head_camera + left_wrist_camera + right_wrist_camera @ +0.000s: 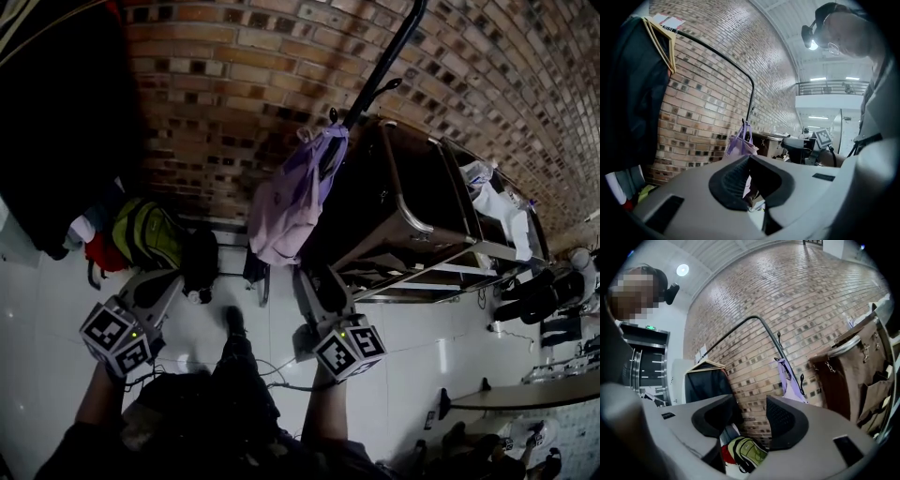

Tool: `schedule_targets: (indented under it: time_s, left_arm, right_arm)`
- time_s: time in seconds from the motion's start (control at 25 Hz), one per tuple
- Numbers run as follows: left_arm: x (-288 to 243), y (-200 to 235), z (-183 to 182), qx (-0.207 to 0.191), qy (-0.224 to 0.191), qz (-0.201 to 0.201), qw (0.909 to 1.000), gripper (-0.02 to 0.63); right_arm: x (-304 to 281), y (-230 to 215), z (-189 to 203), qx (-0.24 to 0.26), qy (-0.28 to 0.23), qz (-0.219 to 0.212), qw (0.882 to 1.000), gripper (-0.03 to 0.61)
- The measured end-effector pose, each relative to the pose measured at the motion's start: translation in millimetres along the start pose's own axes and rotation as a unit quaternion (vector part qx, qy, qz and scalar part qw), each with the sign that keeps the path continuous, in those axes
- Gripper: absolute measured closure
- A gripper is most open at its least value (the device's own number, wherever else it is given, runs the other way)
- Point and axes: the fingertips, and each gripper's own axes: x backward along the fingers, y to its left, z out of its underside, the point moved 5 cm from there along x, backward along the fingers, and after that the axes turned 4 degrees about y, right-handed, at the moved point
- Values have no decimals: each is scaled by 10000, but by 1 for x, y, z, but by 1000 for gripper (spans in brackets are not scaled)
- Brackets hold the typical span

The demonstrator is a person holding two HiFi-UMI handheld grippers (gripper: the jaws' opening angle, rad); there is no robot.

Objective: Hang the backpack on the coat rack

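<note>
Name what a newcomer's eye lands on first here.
A lilac backpack hangs from a hook on the black coat rack, against the brick wall at the centre of the head view. At lower left, a green backpack sits on the floor beneath a dark coat. The left gripper and right gripper are both open and empty.

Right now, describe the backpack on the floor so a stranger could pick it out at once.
Start at the brick wall and look down to where it meets the white floor, just right of the dark coat hanging there. Several bags lie along its foot. The backpack is the yellow-green one, between a red bag and a black bag.
</note>
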Motion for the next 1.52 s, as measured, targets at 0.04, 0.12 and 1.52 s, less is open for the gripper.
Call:
schedule_targets:
  time_s: [0.04, 0.12, 1.52]
  left_arm:
    - [8, -7, 3, 22, -22, 18, 10000, 601]
    - [17, -18, 13, 23, -72, 62, 10000, 601]
    - [83, -294, 58, -227, -271, 286, 9990, 601]
  right_arm:
    - [12, 7, 2, 10, -18, 21, 10000, 345]
    - [35, 15, 8, 46, -114, 110, 9999, 348]
    - [313, 46, 10, 474, -232, 110, 9985, 569]
